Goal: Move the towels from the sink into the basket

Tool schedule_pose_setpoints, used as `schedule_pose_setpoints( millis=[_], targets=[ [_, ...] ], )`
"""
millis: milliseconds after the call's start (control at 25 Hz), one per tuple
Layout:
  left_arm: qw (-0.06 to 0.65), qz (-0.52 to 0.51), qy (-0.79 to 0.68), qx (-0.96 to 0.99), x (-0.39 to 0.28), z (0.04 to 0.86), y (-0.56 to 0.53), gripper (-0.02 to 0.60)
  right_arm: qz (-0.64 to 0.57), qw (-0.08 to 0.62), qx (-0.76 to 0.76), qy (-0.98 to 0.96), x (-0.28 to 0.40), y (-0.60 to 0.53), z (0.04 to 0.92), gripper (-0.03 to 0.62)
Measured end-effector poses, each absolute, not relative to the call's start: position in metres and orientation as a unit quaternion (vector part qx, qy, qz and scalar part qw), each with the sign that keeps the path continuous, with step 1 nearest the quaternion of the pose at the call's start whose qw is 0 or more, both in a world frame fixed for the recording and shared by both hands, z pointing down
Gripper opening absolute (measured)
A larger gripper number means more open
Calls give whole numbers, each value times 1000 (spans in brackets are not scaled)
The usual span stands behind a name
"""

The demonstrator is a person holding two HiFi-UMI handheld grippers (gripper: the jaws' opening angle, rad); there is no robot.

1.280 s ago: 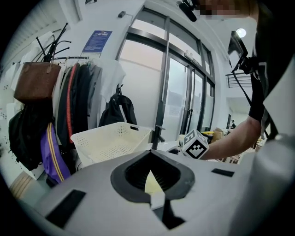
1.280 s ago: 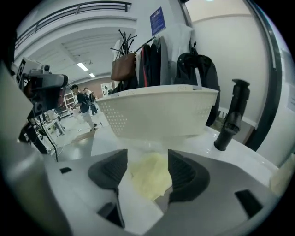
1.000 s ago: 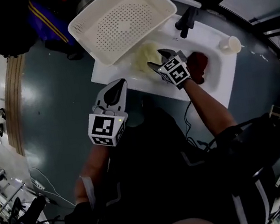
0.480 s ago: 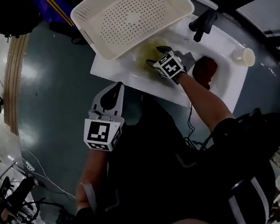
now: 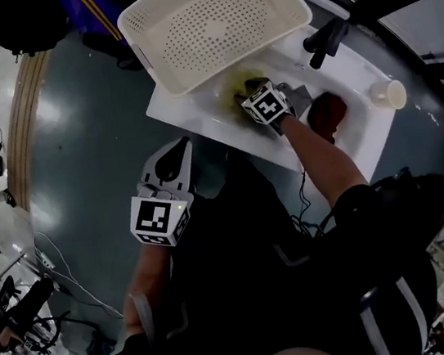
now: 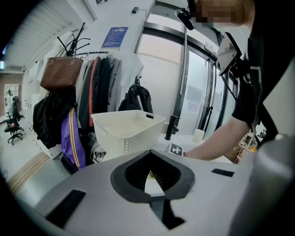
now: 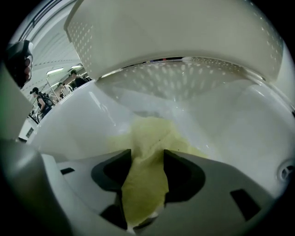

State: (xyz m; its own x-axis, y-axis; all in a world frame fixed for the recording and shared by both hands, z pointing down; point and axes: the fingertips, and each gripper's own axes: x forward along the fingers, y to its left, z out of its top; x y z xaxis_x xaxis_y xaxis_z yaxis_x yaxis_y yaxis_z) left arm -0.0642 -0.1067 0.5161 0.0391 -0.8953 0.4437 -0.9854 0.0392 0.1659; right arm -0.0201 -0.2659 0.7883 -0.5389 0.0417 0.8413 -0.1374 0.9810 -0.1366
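Dark top, apparently short-sleeved; left gripper (image 5: 175, 153), right gripper (image 5: 243, 95): grey shells, black-white marker cubes.

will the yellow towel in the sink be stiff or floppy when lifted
Probably floppy: the yellow towel lies crumpled and bunches between the jaws of the right gripper, which have just been closing on it. Looks thin, so likely light, dangling once lifted. It might drag on the sink wall.

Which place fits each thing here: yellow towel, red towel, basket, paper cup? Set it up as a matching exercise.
1 yellow towel
2 red towel
3 basket
4 paper cup

a on the sink rim, at the end away from the basket
b in the sink, on the cup's side
c in the sink, beside the basket
d empty, at the sink's end

Pairs: 1-c, 2-b, 3-d, 4-a
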Motion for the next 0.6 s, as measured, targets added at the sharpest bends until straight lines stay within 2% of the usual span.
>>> schedule_pose_setpoints(
  millis=[40, 120, 600],
  targets=[
    [222, 101, -685, 687, -65, 514, -106, 3, 92, 482, 27, -871, -20, -264, 788, 219],
    [218, 103, -682, 690, -67, 509, -103, 3, 84, 488, 26, -869, -21, -260, 788, 85],
    [193, 82, -647, 733, -84, 478, -97, 3, 74, 459, 71, -882, -18, -255, 718, 63]
  ],
)
